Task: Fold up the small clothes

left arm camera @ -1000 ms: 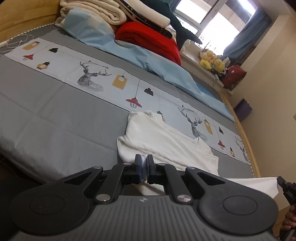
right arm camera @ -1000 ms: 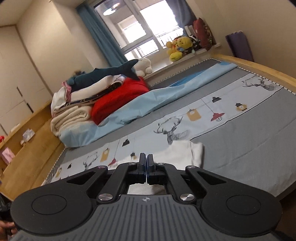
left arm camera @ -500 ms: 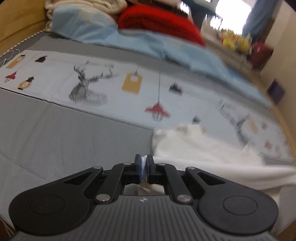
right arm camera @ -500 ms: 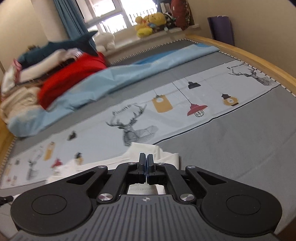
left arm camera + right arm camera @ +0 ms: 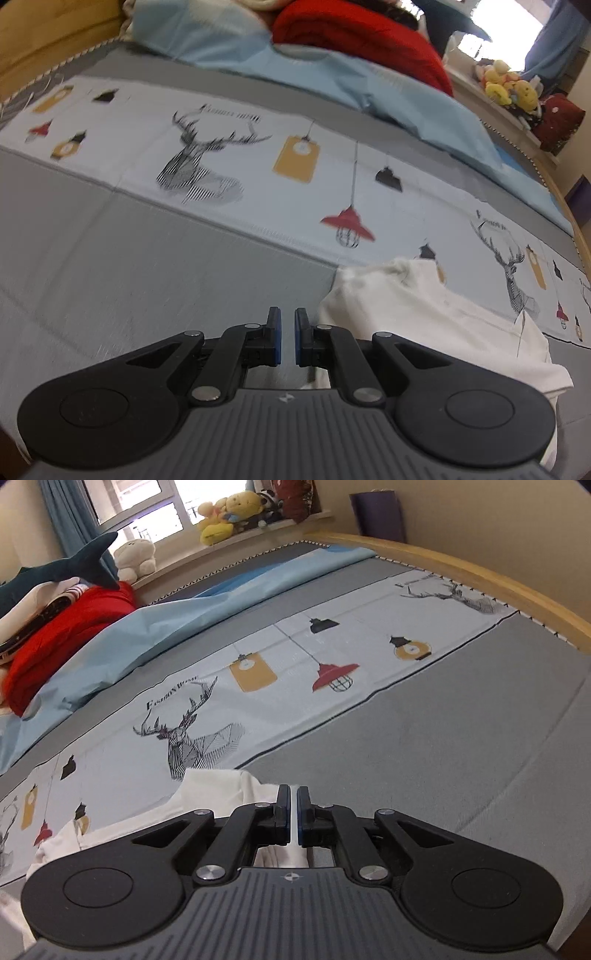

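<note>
A small white garment (image 5: 424, 317) lies on the grey bed cover, partly folded over itself. My left gripper (image 5: 287, 338) sits just left of its edge; its jaws stand slightly apart with nothing between them. In the right wrist view the garment (image 5: 218, 794) lies to the left and under the tool. My right gripper (image 5: 293, 816) is shut on a strip of its white cloth, which shows between the pads.
The bed cover has a pale printed band with deer and lamps (image 5: 207, 162). A light blue sheet (image 5: 332, 81), a red blanket (image 5: 362, 37) and stacked bedding lie at the far side. Plush toys (image 5: 225, 520) sit on the windowsill. A wooden bed rim (image 5: 480, 579) runs on the right.
My left gripper has let go of the garment and its jaws have parted. Both grippers have come down closer to the bed, and the garment has been laid forward.
</note>
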